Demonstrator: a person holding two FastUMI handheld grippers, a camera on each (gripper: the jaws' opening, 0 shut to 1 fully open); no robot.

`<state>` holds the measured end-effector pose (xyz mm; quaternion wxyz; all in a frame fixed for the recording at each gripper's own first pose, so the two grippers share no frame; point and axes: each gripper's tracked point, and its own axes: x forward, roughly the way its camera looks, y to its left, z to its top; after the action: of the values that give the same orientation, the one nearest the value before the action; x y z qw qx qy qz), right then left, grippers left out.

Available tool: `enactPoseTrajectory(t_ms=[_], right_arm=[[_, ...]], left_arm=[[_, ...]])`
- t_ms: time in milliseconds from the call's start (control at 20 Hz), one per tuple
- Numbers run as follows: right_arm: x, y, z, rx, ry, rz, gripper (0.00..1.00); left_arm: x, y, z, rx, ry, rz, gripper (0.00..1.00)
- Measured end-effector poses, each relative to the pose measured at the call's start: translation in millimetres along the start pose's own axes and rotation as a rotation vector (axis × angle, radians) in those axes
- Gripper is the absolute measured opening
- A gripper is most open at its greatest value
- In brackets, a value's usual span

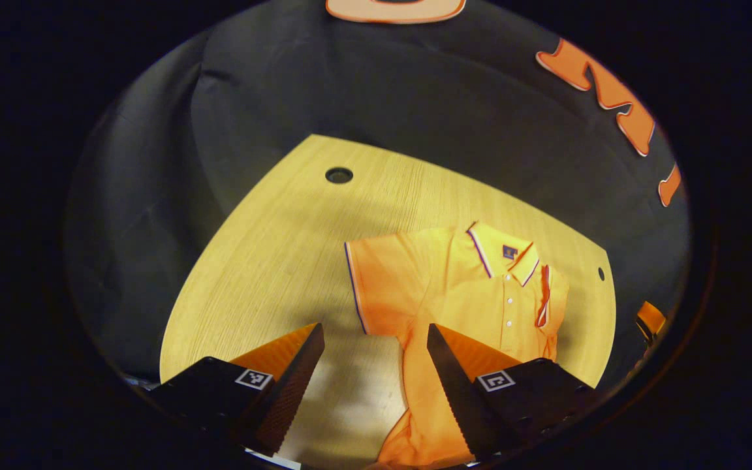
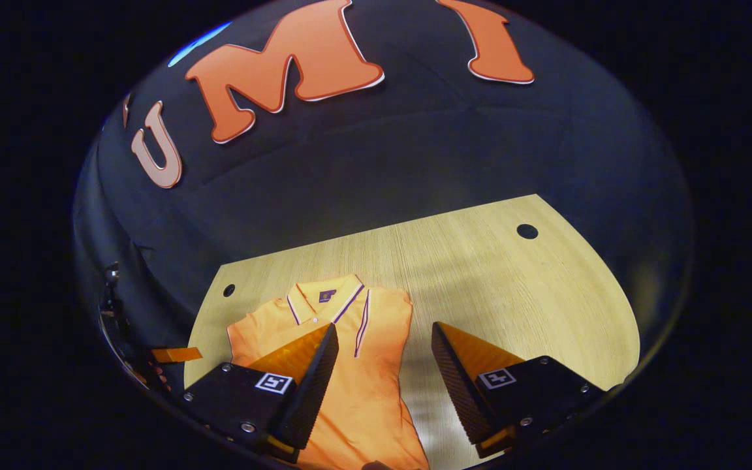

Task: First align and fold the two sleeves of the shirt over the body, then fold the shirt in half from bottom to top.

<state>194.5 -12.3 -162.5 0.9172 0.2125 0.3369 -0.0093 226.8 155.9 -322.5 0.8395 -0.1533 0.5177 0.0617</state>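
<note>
Left gripper view shows an orange polo shirt (image 1: 454, 307) lying face up on the wooden table (image 1: 271, 261), collar toward the far edge and hem running out of sight between the near tongs. One sleeve, the one on the right in this view, already lies folded over the body, its striped cuff (image 1: 544, 297) resting beside the button placket. The other sleeve (image 1: 376, 281) is spread flat out to the left, so the sleeve step looks half done. The left tongs (image 1: 373, 365) hang wide above the near part of the shirt, holding nothing. In the right gripper view the right tongs (image 2: 386, 365) are likewise wide and empty, hovering over the shirt's near right side and bare table. The next move probably calls for the left tongs to drop onto the spread sleeve's outer edge, pinch it, and carry it across to meet the folded one, keeping the cuffs level. Only then would the bottom-to-top fold make sense.
</note>
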Motion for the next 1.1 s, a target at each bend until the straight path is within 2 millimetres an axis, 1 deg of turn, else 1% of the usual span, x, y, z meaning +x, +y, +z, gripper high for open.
enactPoseTrajectory(t_ms=[100,250,350,500,550,600,650,750,800,850,900,950,1000,1050,1100], right_arm=[[-19,-4,-2,-0.006,-0.042,-0.040,0.88],[-48,-6,-10,-0.011,-0.102,-0.093,0.89],[-66,-11,-19,-0.001,-0.124,-0.133,0.90],[-94,-14,-33,0.010,-0.140,-0.173,0.90],[-101,-17,-39,0.011,-0.135,-0.184,0.90],[-107,-20,-42,0.007,-0.139,-0.199,0.91],[-112,-23,-43,0.003,-0.152,-0.213,0.91],[-122,-24,-45,-0.008,-0.165,-0.225,0.91],[-127,-25,-45,-0.014,-0.173,-0.227,0.91],[-132,-26,-42,-0.021,-0.190,-0.234,0.91],[-136,-27,-39,-0.024,-0.204,-0.237,0.92],[-140,-27,-38,-0.020,-0.216,-0.240,0.91],[-143,-26,-38,-0.012,-0.224,-0.237,0.91],[-147,-27,-39,-0.003,-0.230,-0.237,0.91],[-149,-30,-41,0.003,-0.233,-0.237,0.91]], left_arm=[[27,-2,2,0.001,0.070,-0.017,0.97],[56,-2,10,0.010,0.158,-0.022,0.97],[78,-2,15,0.022,0.198,-0.018,0.97],[105,3,14,0.053,0.266,0.018,0.96],[111,6,16,0.063,0.275,0.034,0.96],[116,6,17,0.073,0.282,0.042,0.91],[120,7,19,0.087,0.288,0.050,0.90],[127,8,17,0.115,0.307,0.078,0.87],[130,9,15,0.120,0.318,0.093,0.82],[134,9,14,0.120,0.323,0.102,0.86],[129,12,12,0.120,0.335,0.127,0.83],[137,8,15,0.120,0.317,0.126,0.79],[136,7,12,0.129,0.329,0.128,0.73],[137,4,16,0.129,0.309,0.112,0.74],[140,1,15,0.122,0.313,0.102,0.48]])
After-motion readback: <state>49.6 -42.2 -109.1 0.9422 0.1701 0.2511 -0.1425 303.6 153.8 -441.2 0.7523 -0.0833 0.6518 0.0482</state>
